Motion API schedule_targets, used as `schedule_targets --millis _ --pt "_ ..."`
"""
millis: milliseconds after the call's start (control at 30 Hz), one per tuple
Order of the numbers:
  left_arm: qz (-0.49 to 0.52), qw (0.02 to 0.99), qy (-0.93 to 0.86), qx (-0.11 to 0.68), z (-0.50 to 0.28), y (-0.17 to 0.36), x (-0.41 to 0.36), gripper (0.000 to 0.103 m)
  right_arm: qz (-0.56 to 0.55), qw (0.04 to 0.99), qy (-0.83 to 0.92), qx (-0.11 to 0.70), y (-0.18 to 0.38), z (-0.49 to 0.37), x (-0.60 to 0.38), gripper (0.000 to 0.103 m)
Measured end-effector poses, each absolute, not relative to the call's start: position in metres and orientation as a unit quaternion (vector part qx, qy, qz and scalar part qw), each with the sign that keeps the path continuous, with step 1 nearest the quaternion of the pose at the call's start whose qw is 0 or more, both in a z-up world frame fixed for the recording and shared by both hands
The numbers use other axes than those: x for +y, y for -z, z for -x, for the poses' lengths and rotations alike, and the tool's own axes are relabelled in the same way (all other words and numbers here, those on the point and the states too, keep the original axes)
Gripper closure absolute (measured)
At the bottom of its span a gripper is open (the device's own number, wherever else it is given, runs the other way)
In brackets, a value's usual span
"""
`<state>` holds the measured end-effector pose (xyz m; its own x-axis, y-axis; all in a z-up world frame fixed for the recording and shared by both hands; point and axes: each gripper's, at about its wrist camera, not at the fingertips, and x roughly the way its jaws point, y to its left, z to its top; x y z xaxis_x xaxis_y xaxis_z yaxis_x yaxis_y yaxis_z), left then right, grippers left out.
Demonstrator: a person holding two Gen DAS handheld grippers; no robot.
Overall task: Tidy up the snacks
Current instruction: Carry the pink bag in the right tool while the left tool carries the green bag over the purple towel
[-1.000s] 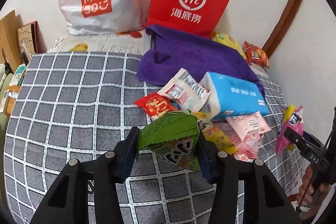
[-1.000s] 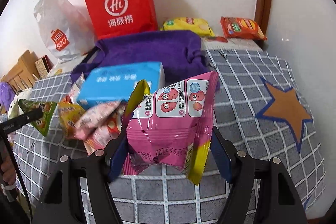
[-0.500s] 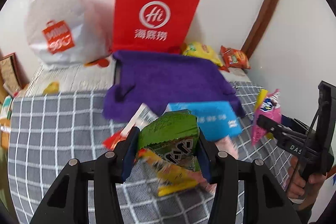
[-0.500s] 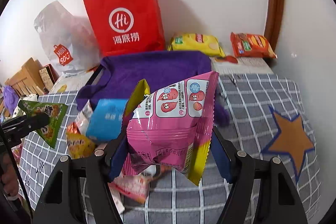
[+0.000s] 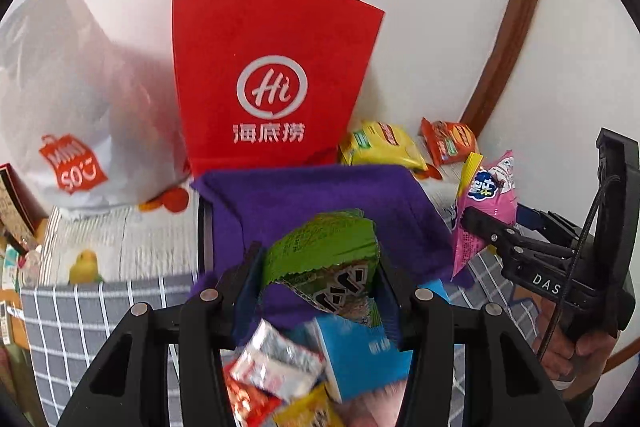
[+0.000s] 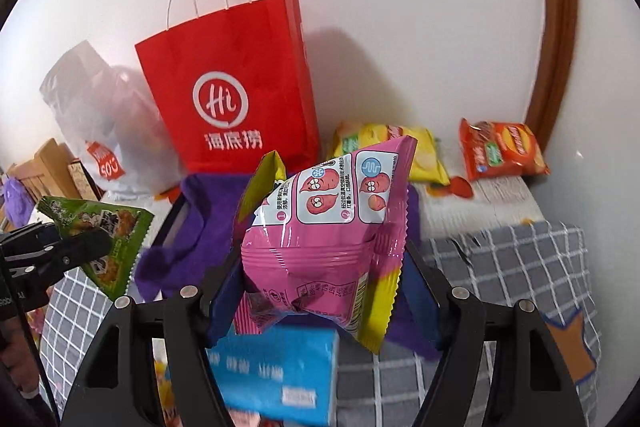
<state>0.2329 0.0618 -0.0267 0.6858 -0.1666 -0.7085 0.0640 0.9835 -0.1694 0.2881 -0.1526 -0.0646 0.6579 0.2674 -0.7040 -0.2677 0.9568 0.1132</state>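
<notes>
Left wrist view is showing the left gripper (image 5: pixel 320 267) clenching a green snack packet (image 5: pixel 324 259) between its blue pads, pinched across its lower body while its crimped top is sticking up and forward over the purple cloth (image 5: pixel 320 195). Right wrist view is showing the right gripper (image 6: pixel 320 267) squeezing a pink sweet-potato snack bag (image 6: pixel 324 227) at its waist, most of the puffy bag rising above the fingers and tilting left. Both packets are hanging in the air near the red Haidilao paper bag (image 5: pixel 272 79) standing at the far wall. Slippery film and air-filled pouches are making a slide out of either grip likely, especially for the top-heavy pink bag. Both grippers are crowding together, so they risk knocking each other, or tipping the light paper bag at its rim.
</notes>
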Motion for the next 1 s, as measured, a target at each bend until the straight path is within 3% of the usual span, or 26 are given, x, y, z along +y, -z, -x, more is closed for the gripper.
schedule_targets --millis 500,1000 --pt "0.085 0.908 0.044 0.408 -0.329 0.059 0.085 0.054 0.025 0.894 -0.174 0.412 0.103 -0.380 -0.117 0.031" --pt "0.097 0.883 0.050 0.456 -0.353 0.115 0.093 0.054 0.048 0.869 -0.161 0.465 0.155 -0.403 -0.117 0.031"
